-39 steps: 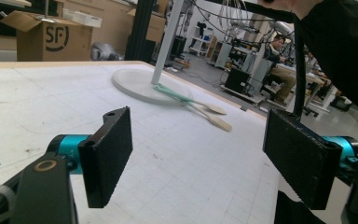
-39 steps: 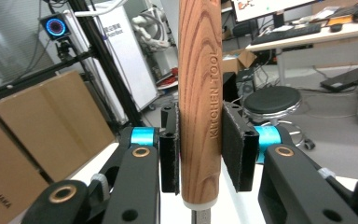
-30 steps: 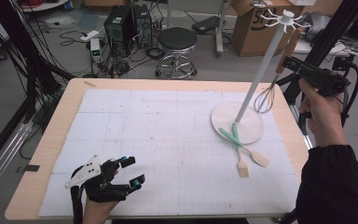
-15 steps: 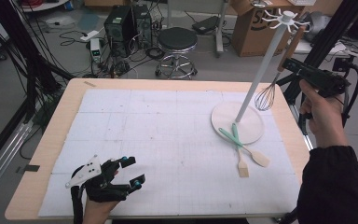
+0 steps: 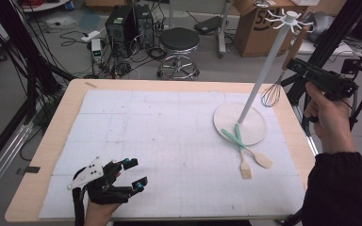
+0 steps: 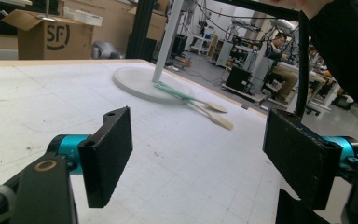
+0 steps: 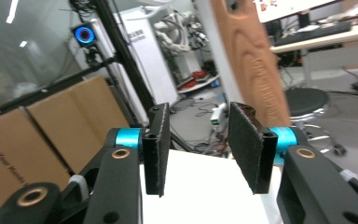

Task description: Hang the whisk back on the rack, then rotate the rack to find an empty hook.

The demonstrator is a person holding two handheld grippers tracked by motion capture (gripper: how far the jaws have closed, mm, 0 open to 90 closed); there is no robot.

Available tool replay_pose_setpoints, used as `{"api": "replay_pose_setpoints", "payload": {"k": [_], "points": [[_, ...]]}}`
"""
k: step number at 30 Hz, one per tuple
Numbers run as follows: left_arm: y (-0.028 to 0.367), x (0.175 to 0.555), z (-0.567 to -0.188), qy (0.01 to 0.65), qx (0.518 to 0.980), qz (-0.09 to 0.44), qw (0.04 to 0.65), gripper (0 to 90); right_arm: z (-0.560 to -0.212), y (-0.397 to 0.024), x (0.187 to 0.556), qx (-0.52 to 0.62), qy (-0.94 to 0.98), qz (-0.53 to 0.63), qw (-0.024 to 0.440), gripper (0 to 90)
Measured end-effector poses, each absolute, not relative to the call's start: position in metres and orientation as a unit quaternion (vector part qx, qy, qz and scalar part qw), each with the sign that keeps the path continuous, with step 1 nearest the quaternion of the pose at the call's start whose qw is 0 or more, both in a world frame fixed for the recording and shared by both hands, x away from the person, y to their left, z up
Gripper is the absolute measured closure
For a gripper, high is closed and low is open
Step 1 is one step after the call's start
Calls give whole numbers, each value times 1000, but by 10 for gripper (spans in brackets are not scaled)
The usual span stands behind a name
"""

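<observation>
A whisk [image 5: 270, 95] with a wooden handle [image 7: 254, 60] hangs from a hook of the white stand [image 5: 264, 70] at the table's right. My right gripper [image 5: 293, 65] is held high beside that handle. Its jaws stand apart in the right gripper view [image 7: 200, 144], with nothing between them and the handle just beyond the right one. Two green-handled wooden spatulas [image 5: 245, 155] lie crossed against the stand's round base [image 5: 254, 134]. My left gripper [image 5: 136, 174] rests open near the front left edge, and nothing lies between its jaws [image 6: 198, 154].
A white gridded mat [image 5: 169, 132] covers the wooden table. The spatulas [image 6: 214, 119] and stand base [image 6: 135, 81] lie well ahead of the left gripper. A stool [image 5: 179, 42], cardboard boxes and cables stand on the floor beyond the far edge.
</observation>
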State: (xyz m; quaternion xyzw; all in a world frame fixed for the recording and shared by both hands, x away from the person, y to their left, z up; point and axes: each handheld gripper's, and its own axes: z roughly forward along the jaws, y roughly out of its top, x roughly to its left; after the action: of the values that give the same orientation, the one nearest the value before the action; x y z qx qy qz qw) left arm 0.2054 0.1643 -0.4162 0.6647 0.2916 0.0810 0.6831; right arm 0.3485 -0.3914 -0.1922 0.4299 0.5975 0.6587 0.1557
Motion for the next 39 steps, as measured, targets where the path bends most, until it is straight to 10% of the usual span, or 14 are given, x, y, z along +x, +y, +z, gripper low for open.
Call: {"api": "replay_pose_setpoints", "payload": {"k": [17,27,39], "points": [[161,207,-416,292,665,78,683,246,-173,-385,332,393,586,695,139,539],[162,207,-417,290,663,75,685,246,-154,-385,342,409,582,686,153,893],[162,209,-418,290,665,73,684,253,-144,-378,353,422,598,653,196,898]]}}
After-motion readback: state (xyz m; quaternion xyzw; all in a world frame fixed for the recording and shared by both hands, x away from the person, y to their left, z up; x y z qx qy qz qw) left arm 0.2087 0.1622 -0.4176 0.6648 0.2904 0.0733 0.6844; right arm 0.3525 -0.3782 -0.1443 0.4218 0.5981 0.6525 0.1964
